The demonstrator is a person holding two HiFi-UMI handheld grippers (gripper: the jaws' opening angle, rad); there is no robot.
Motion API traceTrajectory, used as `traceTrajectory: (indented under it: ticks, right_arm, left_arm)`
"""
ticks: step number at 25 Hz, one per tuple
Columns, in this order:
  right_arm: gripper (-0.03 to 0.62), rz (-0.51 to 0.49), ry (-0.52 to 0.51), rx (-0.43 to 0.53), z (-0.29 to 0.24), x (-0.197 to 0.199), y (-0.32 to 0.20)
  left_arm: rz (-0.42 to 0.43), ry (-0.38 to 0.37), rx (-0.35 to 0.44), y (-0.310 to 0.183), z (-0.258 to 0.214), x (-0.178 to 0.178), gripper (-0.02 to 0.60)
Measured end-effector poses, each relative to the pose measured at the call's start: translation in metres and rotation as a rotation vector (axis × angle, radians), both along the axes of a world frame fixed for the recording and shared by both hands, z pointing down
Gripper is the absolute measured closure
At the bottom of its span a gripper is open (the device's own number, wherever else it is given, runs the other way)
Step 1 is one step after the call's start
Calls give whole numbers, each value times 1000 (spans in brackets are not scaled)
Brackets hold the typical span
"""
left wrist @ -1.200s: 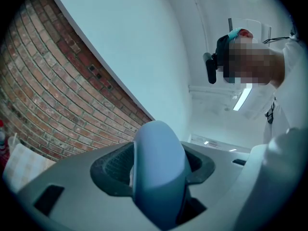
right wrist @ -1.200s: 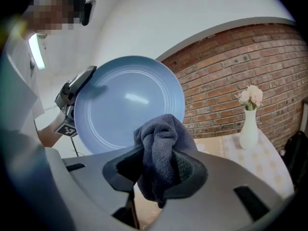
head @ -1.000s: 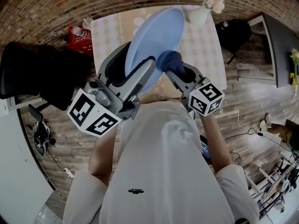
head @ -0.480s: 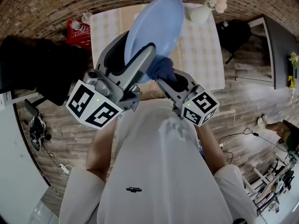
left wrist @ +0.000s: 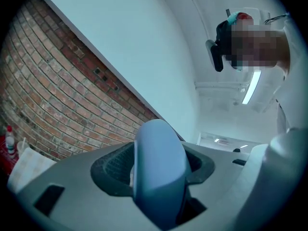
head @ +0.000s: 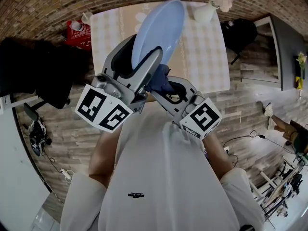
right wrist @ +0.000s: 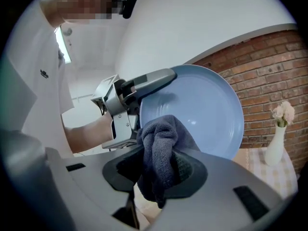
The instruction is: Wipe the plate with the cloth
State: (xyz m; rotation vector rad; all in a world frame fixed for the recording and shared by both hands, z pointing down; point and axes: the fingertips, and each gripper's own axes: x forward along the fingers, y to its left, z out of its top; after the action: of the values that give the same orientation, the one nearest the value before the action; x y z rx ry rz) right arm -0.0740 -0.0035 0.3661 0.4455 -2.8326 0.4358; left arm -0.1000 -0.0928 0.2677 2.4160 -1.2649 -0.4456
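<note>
Plate (head: 162,25) edge in left gripper (head: 138,64), cloth (head: 158,81) at rim

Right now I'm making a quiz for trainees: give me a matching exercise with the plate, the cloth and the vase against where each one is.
1. plate
2. cloth
3. vase

A. standing on the table
B. clamped in the left tongs
C. clamped in the right tongs

Pairs: 1-B, 2-C, 3-A.
</note>
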Motion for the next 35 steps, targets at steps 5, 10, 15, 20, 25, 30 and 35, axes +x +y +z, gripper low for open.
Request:
traceTrajectory:
  ticks: [5, 10, 15, 20, 25, 30, 35]
  right_arm:
    - [456, -29, -28, 32, -13, -1, 2]
    - [456, -31, -79, 31, -20, 6, 0]
    - [456, 30, -64, 32, -21, 29, -13]
    - [456, 144, -54, 85, -34, 55, -42]
    - [456, 297, -60, 185, -60, 88, -73]
    - [456, 428, -62, 227, -70, 123, -91]
    - [456, 511, -30, 212, -50, 149, -101]
  left_arm:
    - [11, -23, -19, 1, 12, 7, 327]
    - [20, -12, -60, 4, 27, 10, 327]
    - [-2, 15, -88, 10, 33, 6, 327]
    - [-27, 10, -90, 16, 34, -4, 327]
    - [-63, -12, -84, 21, 34, -15, 327]
    - [-91, -21, -79, 27, 30, -24, 327]
    - [-107, -48, -68, 32, 30, -27, 327]
